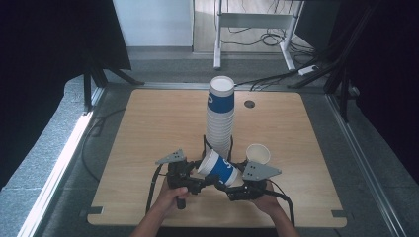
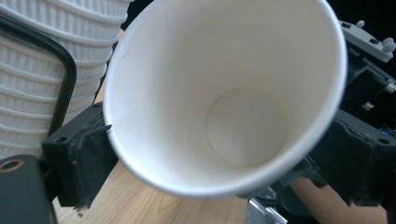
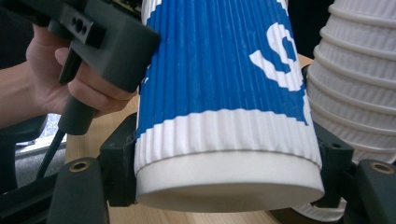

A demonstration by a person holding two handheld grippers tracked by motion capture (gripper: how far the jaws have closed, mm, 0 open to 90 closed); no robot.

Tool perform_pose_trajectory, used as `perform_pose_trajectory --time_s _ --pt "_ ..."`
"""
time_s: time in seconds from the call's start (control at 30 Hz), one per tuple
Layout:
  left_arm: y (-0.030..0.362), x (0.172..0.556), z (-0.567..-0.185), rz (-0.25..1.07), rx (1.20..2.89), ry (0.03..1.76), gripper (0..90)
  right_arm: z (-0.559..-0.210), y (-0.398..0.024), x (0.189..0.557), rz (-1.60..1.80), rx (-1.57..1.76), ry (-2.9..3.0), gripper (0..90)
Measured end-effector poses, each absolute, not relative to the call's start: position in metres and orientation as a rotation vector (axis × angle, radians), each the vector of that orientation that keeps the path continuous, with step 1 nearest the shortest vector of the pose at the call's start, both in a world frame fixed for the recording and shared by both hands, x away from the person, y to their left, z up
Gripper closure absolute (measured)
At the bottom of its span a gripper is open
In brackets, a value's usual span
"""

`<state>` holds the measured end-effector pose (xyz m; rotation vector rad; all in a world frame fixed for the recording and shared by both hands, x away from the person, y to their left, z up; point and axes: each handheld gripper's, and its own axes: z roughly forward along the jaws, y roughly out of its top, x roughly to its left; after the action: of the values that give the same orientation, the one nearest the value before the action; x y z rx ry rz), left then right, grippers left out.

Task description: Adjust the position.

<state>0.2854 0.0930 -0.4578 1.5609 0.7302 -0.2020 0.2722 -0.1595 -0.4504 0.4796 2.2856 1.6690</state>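
Observation:
A blue and white ribbed paper cup (image 1: pixel 218 167) lies tilted on its side just above the table, held between both grippers. My left gripper (image 1: pixel 201 169) grips it at the open rim; in the left gripper view its jaws press on either side of the rim (image 2: pixel 219 144), and I look into the white inside of the cup (image 2: pixel 243 126). My right gripper (image 1: pixel 231 178) is shut on the cup's base end (image 3: pixel 226 163), one jaw on each side of the cup (image 3: pixel 219 93). A tall stack of nested cups (image 1: pixel 221 116) stands right behind it.
A single white cup (image 1: pixel 258 154) stands upright to the right of the stack, close to the right gripper. The wooden table (image 1: pixel 148 123) has a cable hole (image 1: pixel 249 104) at the back. The stack (image 2: pixel 42 70) (image 3: pixel 362 93) is very near both grippers.

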Motion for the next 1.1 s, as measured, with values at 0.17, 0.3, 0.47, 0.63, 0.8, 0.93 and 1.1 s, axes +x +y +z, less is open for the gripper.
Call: perform_pose_trajectory --time_s 0.17,0.3,0.47,0.63,0.8,0.93,1.1 --pt "0.0928 0.2875 -0.4581 -0.234 1.523 0.729 10.6 -0.4523 -0.1569 0.2715 1.645 0.46 2.29 28.5" --pt "0.0898 0.2868 -0.4591 -0.238 1.522 0.713 15.8 -0.4535 -0.1562 0.2724 1.638 0.46 2.297 28.6" --pt "0.0885 0.2847 -0.4585 -0.202 1.527 0.701 19.0 -0.4554 -0.1551 0.2732 1.63 0.459 2.3 28.5" --pt "0.089 0.2839 -0.4582 -0.184 1.527 0.694 19.8 -0.4558 -0.1543 0.2736 1.628 0.458 2.3 28.4" --pt "0.0889 0.2832 -0.4581 -0.174 1.528 0.689 20.3 -0.4556 -0.1538 0.2736 1.618 0.453 2.304 28.0" --pt "0.0889 0.2828 -0.4575 -0.161 1.538 0.682 20.6 -0.4547 -0.153 0.2734 1.605 0.451 2.308 27.4" --pt "0.0888 0.281 -0.4559 -0.121 1.571 0.672 20.7 -0.4551 -0.1515 0.2734 1.586 0.448 2.313 26.1"
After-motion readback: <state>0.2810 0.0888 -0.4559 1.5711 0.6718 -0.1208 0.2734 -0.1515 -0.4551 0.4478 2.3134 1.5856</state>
